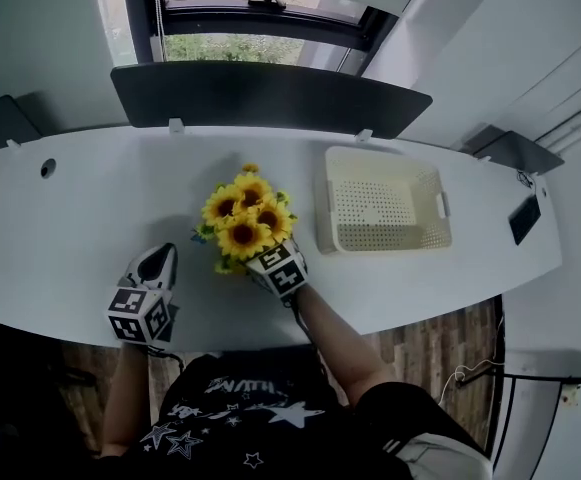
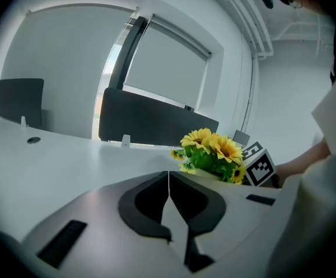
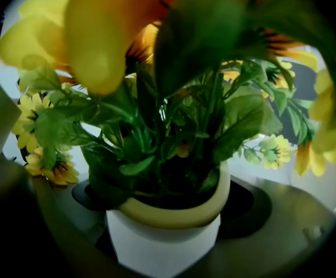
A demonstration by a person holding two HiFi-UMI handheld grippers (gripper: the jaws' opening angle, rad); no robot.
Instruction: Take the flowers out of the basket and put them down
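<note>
Our right gripper clamps the white pot of sunflowers, just left of the basket. We judge it light but top-heavy: hold the stiff pot, not the stems. Our left gripper has its jaws together, empty.

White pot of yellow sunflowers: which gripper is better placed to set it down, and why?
Right. The right gripper grips the white pot of yellow sunflowers; the left gripper is shut, empty, off to the side.
</note>
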